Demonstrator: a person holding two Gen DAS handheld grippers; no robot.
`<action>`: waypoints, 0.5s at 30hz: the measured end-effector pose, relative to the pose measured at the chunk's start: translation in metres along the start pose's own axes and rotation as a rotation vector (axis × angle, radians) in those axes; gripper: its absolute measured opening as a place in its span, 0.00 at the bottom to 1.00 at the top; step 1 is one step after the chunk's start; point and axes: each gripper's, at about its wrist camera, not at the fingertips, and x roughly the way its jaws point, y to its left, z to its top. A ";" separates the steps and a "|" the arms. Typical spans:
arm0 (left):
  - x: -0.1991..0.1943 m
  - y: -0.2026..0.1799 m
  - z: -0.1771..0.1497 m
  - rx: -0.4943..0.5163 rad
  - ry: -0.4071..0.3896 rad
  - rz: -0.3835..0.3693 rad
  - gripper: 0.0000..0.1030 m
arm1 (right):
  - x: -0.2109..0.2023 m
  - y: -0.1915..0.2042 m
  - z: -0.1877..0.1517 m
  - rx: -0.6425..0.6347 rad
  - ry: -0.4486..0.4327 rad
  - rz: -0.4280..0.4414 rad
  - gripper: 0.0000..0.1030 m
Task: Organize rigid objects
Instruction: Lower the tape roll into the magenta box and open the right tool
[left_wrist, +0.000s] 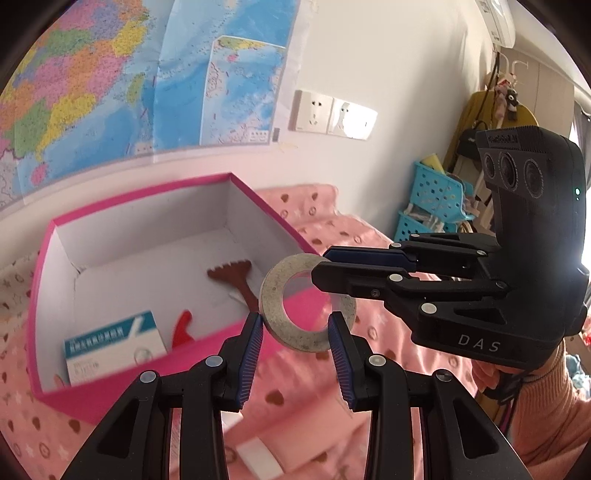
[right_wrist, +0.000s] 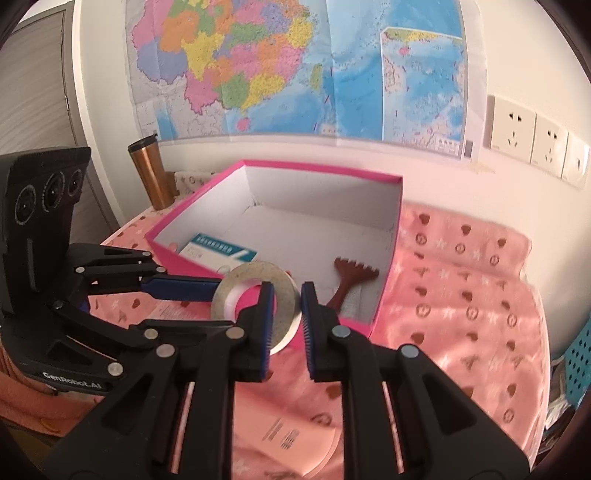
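A roll of clear tape with a grey cardboard side (left_wrist: 295, 325) (right_wrist: 284, 295) hangs in the air over the near corner of the pink open box (left_wrist: 110, 206) (right_wrist: 384, 291). My left gripper (left_wrist: 295, 328) closes on its two outer edges. My right gripper (left_wrist: 319, 264) (right_wrist: 288, 299) comes from the right with its fingers across the roll's rim; in its own view a narrow gap shows between the pads. Inside the box lie a brown toy rake (left_wrist: 236, 277) (right_wrist: 351, 277), a red piece (left_wrist: 183, 326) and a white-and-teal carton (left_wrist: 110, 343) (right_wrist: 221, 253).
The box stands on a pink patterned cloth (right_wrist: 461, 295). A copper tumbler (right_wrist: 151, 173) stands at the back left by the wall. Blue perforated baskets (left_wrist: 436, 192) sit to the right. A flat pink packet (right_wrist: 288, 435) lies on the cloth near me.
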 end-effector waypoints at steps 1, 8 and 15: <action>0.001 0.001 0.003 0.000 -0.002 0.004 0.35 | 0.002 -0.003 0.004 0.000 -0.002 -0.001 0.16; 0.012 0.013 0.020 -0.014 0.000 0.029 0.35 | 0.019 -0.019 0.021 0.020 -0.002 0.004 0.16; 0.030 0.022 0.029 -0.031 0.030 0.049 0.35 | 0.038 -0.032 0.026 0.044 0.026 0.003 0.16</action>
